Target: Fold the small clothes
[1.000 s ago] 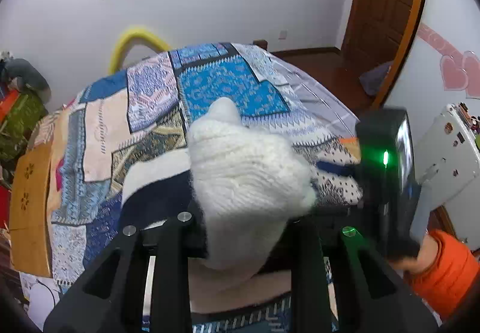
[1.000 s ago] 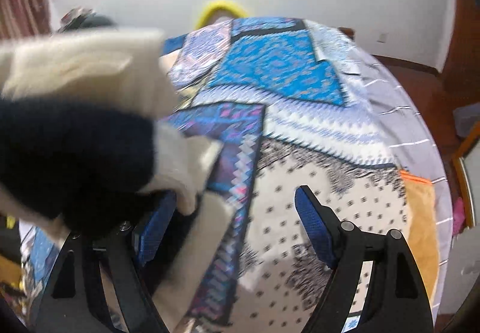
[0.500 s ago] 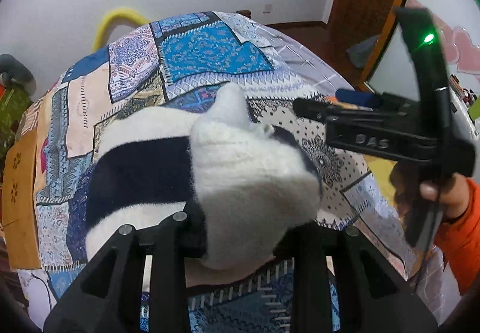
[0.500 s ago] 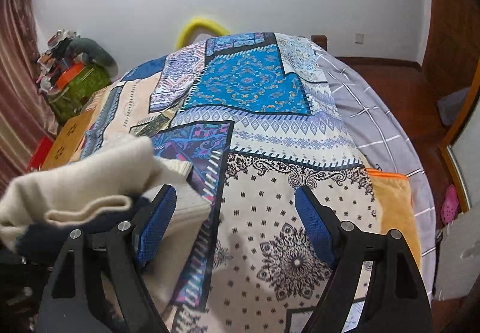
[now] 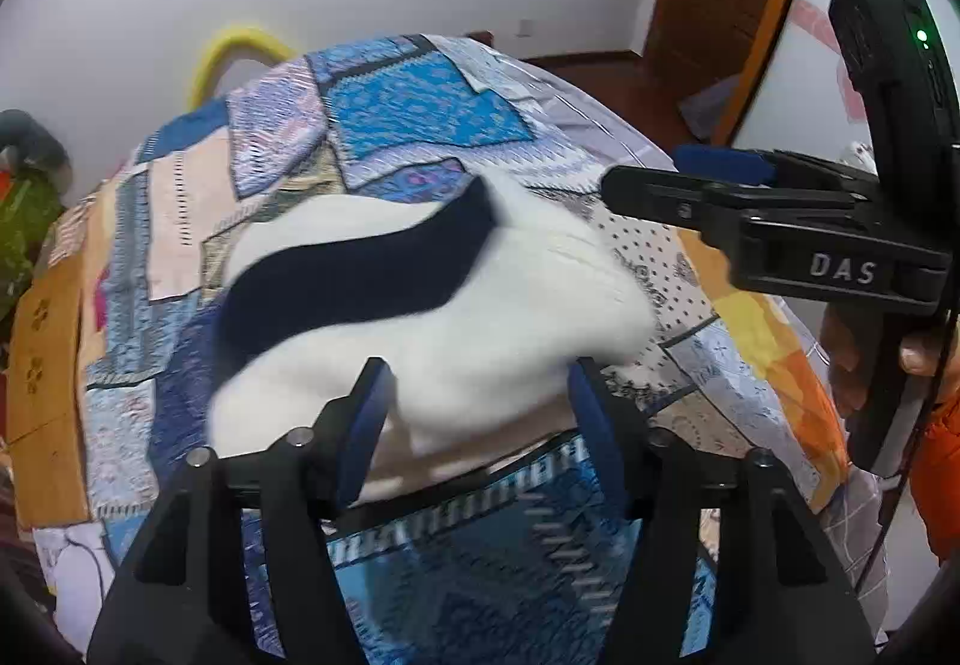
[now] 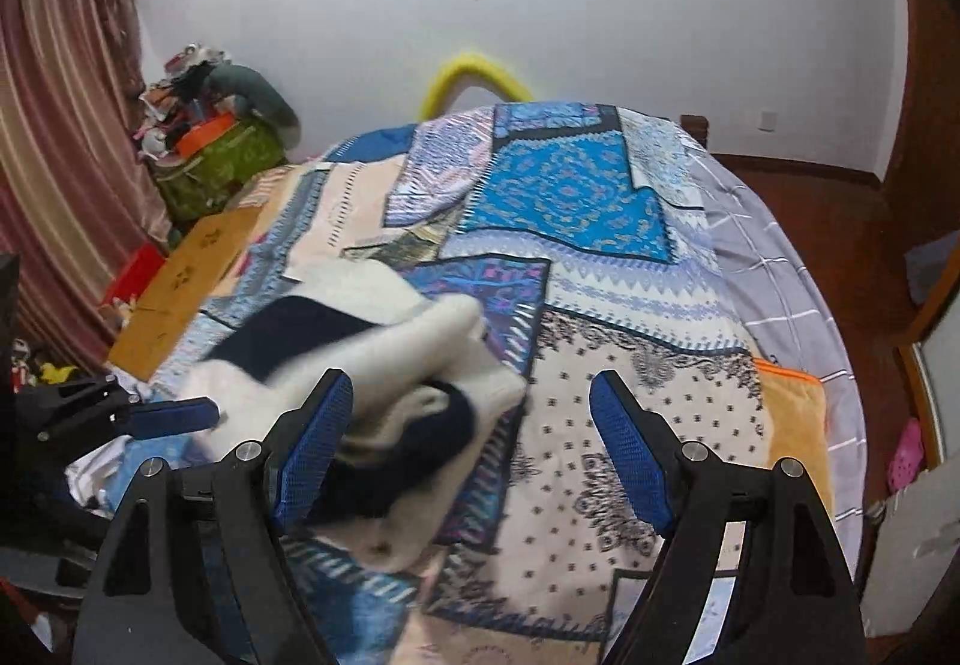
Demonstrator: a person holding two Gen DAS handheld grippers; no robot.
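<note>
A white knitted sweater with a dark navy band [image 5: 480, 317] lies bunched on the patchwork quilt [image 5: 420, 113], blurred by motion. My left gripper [image 5: 478, 389] stands over its near edge. Its jaws are opening, with the sweater between the blue pads and no pinch showing. In the right wrist view the sweater [image 6: 384, 365] lies left of centre, partly behind my right gripper's left finger. My right gripper [image 6: 471, 389] is open and holds nothing, hovering above the quilt [image 6: 570, 185]. It also shows at the right of the left wrist view as the right gripper [image 5: 672, 173], held by a hand in an orange sleeve [image 5: 936, 455].
The bed fills the middle of both views. A green bag heaped with clutter [image 6: 222, 155] and a striped curtain [image 6: 60, 125] stand at the left. A brown board [image 6: 186, 281] lies on the bed's left edge. A yellow hoop [image 6: 474, 71] rises behind it, with wooden floor at the right.
My left jaws have spread and let go of the sweater, which has dropped flatter onto the quilt. My right gripper has risen and drawn away from the sweater, still open.
</note>
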